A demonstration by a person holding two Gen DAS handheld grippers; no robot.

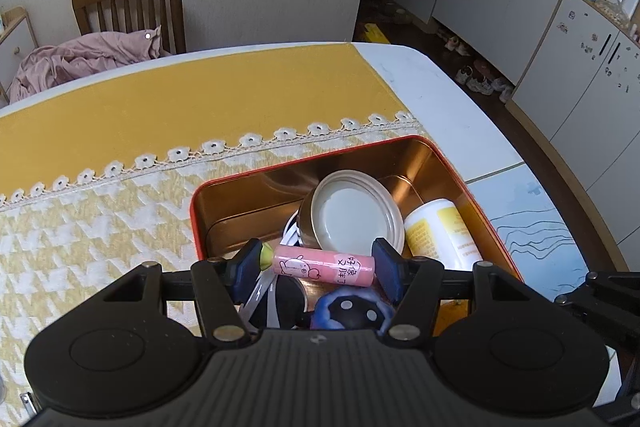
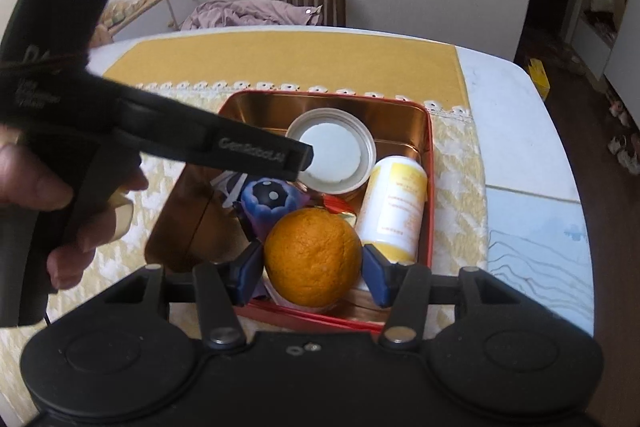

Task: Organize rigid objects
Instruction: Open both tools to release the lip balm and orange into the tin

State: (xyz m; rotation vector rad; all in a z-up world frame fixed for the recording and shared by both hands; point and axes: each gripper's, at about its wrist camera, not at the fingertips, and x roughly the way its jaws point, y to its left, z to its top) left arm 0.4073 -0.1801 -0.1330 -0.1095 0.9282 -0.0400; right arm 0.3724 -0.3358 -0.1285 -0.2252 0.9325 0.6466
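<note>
Red tin [image 1: 460,179] lower centre, nearly packed | left gripper [image 1: 318,263] jaws pinching pink tube [image 1: 324,265] above it | right gripper [image 2: 314,267] jaws clamping orange [image 2: 313,257] | both unreleased

Your red tin [image 2: 429,163] is crowded: the lidded jar [image 2: 332,151], white bottle [image 2: 394,203] and blue toy [image 2: 266,201] fill it. You have bare floor only in its far left corner [image 1: 240,203]. The yellow tablecloth [image 1: 200,99] beyond lies open.
</note>
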